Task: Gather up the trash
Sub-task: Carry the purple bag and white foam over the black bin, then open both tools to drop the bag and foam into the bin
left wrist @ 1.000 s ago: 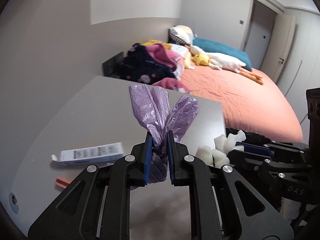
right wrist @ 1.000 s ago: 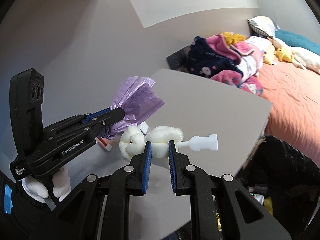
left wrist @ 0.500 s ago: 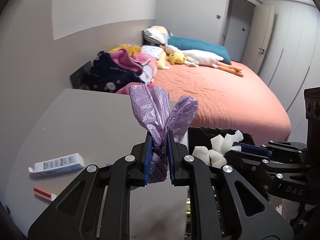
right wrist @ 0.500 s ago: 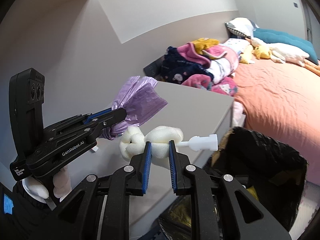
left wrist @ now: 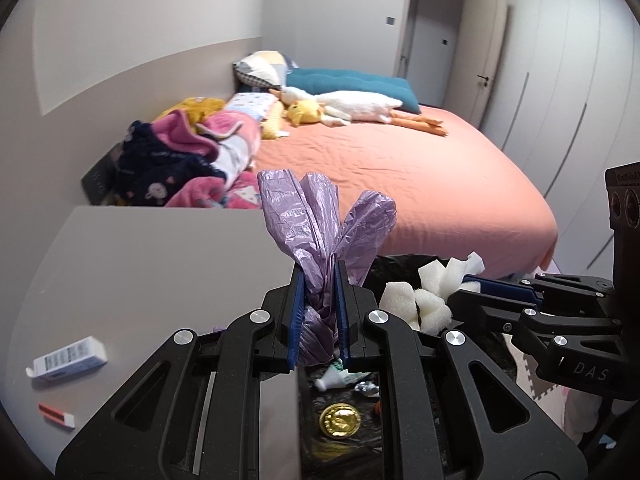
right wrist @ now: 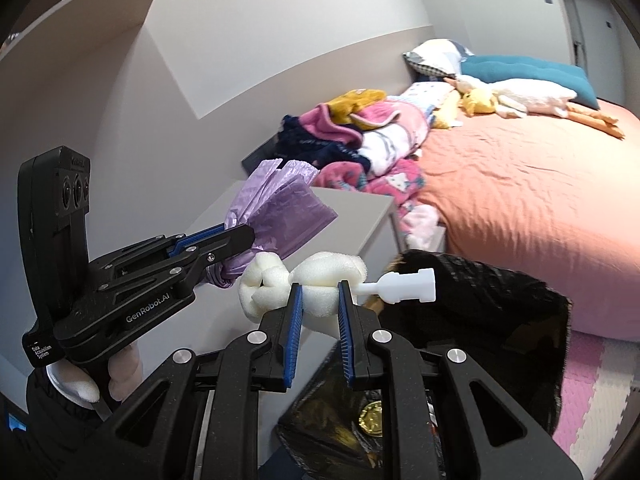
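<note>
Both grippers held trash over the black bin (right wrist: 500,312) beside the bed (left wrist: 400,168).
The left gripper (left wrist: 319,312) was clamped on a crinkly purple bag (left wrist: 316,216), the right gripper (right wrist: 318,312) on knotted white foam (right wrist: 308,276) with a hard plastic nozzle (right wrist: 404,282). Light film could cling to a pad or drift past the soft, sagging rim onto the table (left wrist: 160,264).
</note>
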